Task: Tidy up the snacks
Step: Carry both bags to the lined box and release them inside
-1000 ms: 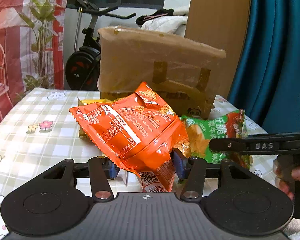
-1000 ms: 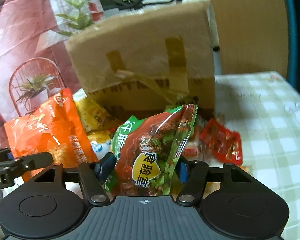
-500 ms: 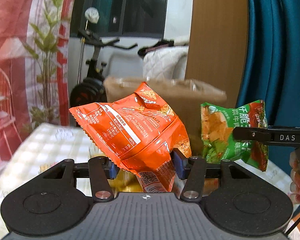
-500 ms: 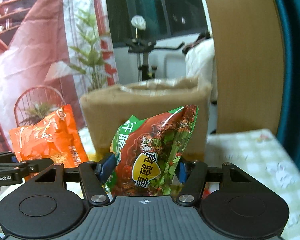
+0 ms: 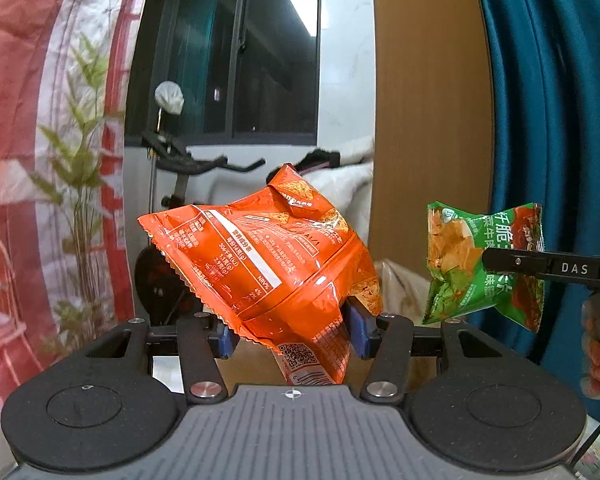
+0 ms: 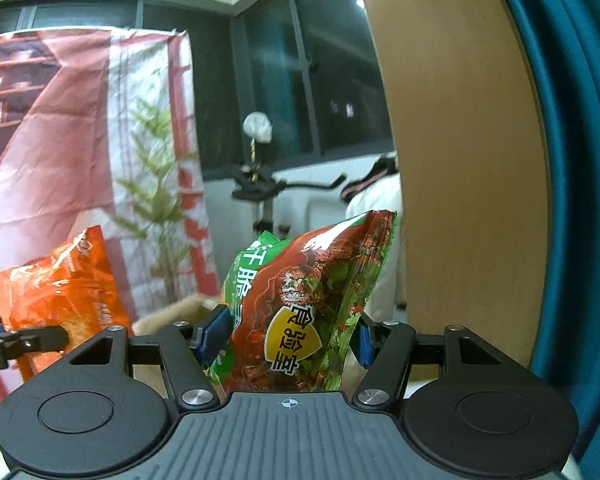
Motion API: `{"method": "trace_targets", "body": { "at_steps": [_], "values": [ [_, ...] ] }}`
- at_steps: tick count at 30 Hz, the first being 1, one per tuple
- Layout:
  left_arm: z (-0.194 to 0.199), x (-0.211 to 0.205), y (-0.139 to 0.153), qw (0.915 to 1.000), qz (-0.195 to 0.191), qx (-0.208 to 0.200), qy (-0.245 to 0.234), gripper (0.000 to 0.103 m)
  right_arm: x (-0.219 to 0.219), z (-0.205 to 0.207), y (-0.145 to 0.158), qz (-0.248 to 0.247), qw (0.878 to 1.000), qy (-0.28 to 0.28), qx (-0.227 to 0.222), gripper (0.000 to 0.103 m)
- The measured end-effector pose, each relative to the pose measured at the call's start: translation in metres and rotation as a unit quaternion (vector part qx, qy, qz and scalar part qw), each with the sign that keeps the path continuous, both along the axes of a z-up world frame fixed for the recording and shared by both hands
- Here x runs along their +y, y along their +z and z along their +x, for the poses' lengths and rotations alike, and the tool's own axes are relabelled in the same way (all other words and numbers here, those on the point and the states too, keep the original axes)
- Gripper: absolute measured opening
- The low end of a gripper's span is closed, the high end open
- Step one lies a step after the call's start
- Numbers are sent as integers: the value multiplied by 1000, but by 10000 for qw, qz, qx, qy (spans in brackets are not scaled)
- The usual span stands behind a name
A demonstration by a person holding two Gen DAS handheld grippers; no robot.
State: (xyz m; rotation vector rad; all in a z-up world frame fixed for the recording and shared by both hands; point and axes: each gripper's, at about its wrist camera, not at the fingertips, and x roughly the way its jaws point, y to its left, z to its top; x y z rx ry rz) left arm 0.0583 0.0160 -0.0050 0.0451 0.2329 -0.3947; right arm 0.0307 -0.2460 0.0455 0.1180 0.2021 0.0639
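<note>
Matte black left tongs (image 5: 292, 330) and right tongs (image 6: 288, 334), alike: ribbed grey housing with a small crosshair mark, two round black discs, angled link arms with silver screws, blue finger pads (image 5: 358, 332). White "DAS" lettering along one black finger, seen side-on.

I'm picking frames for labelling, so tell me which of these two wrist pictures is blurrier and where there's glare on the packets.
Left wrist view: mostly sharp; shiny glare streaks on the orange snack bag, text readable; fisheye bends the window frame. Right wrist view: softer, with the printed plant backdrop and cardboard box smeared; the green snack bag stays crisp with slight sheen.
</note>
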Motion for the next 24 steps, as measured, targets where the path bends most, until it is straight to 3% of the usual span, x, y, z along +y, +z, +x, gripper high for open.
{"method": "trace_targets", "body": {
  "at_steps": [8, 15, 17, 18, 19, 20, 24],
  "values": [
    [75, -35, 17, 9992, 355, 28, 154, 55, -2, 84, 7, -97, 9996, -240, -107, 58],
    [135, -69, 1, 9946, 914, 380, 298, 57, 22, 150, -26, -287, 9976, -372, 514, 60],
    [145, -71, -6, 9934, 986, 511, 300, 68, 27, 160, -36, -293, 9963, -399, 699, 65],
    [149, -72, -9, 9927, 1011, 587, 308, 82, 28, 165, -40, -242, 9958, -398, 791, 73],
    [151, -71, -11, 9924, 1017, 602, 328, 89, 30, 167, -43, -182, 9954, -379, 864, 78],
    [151, -67, -13, 9927, 1005, 576, 339, 89, 29, 168, -45, -118, 9952, -347, 906, 84],
    [146, -44, -18, 9935, 730, 829, 290, 89, 25, 151, -51, 20, 9956, -237, 911, 85]
  ]
}}
